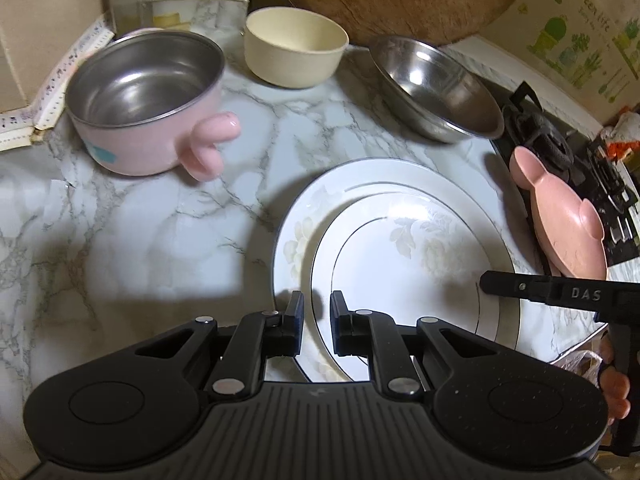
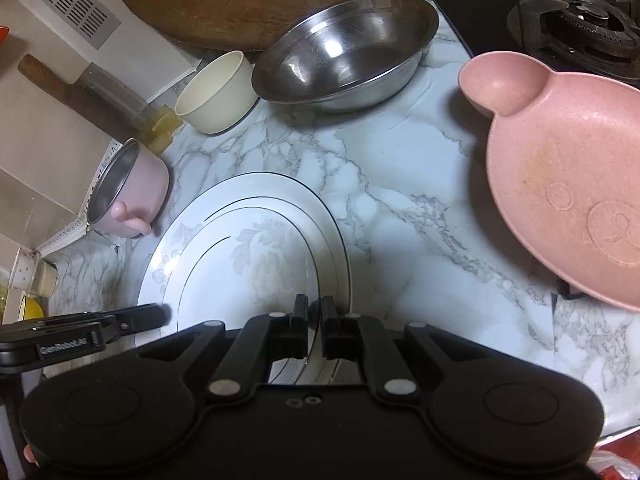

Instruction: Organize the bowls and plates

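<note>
Pink pot (image 1: 148, 104) at 10 o'clock on marble counter (image 1: 132, 232); cream bowl (image 1: 294, 46) at 12; steel bowl (image 1: 434, 88) at 1; pink dish (image 1: 568, 232) at 3. Stacked white plates: small plate (image 1: 404, 280) on large plate (image 1: 320, 208), centre. Left claw (image 1: 316, 320) clamped on small plate's left rim. Right claw (image 2: 314, 316) clamped on its right rim.

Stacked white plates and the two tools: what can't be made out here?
- Near rim of the smaller plate on the larger plate: left wrist view, hidden by the left tool.
- Right tool pad contact with the rim: right wrist view, too dark.
- Pink plate: right side cut off by the picture edge.
</note>
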Tool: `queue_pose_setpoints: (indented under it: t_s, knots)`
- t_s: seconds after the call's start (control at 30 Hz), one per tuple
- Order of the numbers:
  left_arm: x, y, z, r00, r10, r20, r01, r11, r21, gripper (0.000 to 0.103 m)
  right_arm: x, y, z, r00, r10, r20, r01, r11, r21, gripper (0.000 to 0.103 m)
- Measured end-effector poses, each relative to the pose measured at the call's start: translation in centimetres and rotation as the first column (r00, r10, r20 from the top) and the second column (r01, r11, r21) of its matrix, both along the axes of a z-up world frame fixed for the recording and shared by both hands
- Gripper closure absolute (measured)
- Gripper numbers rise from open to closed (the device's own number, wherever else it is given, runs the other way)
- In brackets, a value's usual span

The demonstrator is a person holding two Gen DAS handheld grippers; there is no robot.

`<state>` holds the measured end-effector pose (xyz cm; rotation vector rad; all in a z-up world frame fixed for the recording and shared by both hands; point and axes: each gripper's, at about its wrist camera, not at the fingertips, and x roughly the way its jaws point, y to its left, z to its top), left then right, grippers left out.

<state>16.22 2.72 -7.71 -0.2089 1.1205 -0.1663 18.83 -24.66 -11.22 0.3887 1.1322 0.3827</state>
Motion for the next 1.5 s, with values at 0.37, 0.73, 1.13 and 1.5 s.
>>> queue_pose_setpoints:
  t_s: [0.37, 0.73, 1.13, 1.5]
  knots:
    - [-2.1, -0.9, 1.7, 0.995, -0.015, 0.099, 0.014, 1.0, 0.016, 0.09, -0.8, 1.2, 1.4, 0.995, 0.046, 0.093, -0.037, 0.995, -0.096, 0.075]
    - [-4.9, -2.5, 3.9, 0.976, -0.049, 0.211, 0.038, 0.998, 0.055, 0.089, -4.2, 2.7, 4.9, 0.964, 0.114, 0.24, -0.074, 0.983, -0.169, 0.061]
    - [-7.9, -2.4, 5.7, 0.951, -0.052, 0.304, 0.046, 0.999, 0.029, 0.049, -8.0, 4.1, 8.0, 0.923, 0.131, 0.361, -0.057, 0.976, -0.209, 0.043]
    - [-10.1, -3.8, 8.1, 0.907, -0.078, 0.414, 0.053, 0.996, 0.072, 0.029, -11.6, 3.2, 11.3, 0.876, 0.125, 0.465, -0.004, 0.968, -0.252, 0.01]
